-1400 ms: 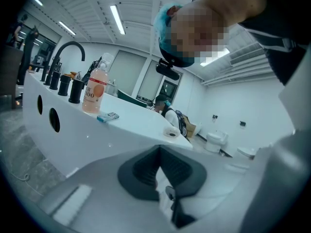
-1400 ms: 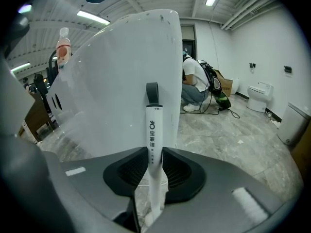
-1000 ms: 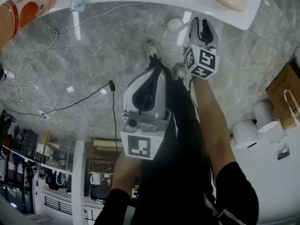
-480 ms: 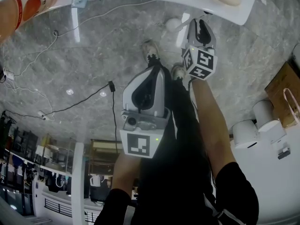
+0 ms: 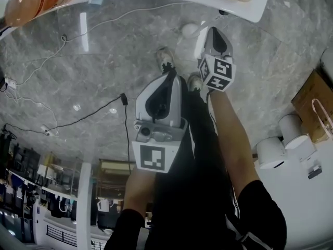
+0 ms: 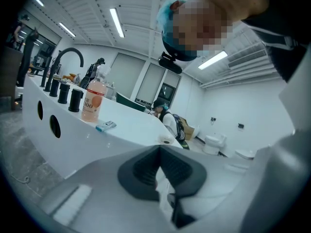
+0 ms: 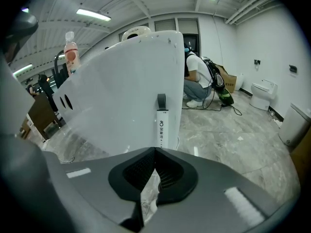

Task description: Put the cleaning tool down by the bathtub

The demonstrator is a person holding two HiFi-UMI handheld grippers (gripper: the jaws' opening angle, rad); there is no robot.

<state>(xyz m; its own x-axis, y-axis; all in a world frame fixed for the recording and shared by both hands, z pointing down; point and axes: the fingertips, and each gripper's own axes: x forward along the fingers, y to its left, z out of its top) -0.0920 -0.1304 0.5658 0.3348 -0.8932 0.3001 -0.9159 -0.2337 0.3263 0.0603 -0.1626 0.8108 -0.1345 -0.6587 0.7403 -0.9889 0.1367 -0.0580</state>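
Against the smooth white bathtub (image 7: 121, 91), the slim white-handled cleaning tool (image 7: 162, 124) with a dark hanging loop stands upright on the grey marble floor (image 7: 233, 130), just beyond your right gripper (image 7: 155, 149). Its jaws have just been closing and meet on nothing. Your left gripper (image 6: 159, 147), farther back, is likewise closed and empty.

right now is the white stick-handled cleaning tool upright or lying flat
Upright: the cleaning tool stands on end at the white bathtub wall, dark loop on top.
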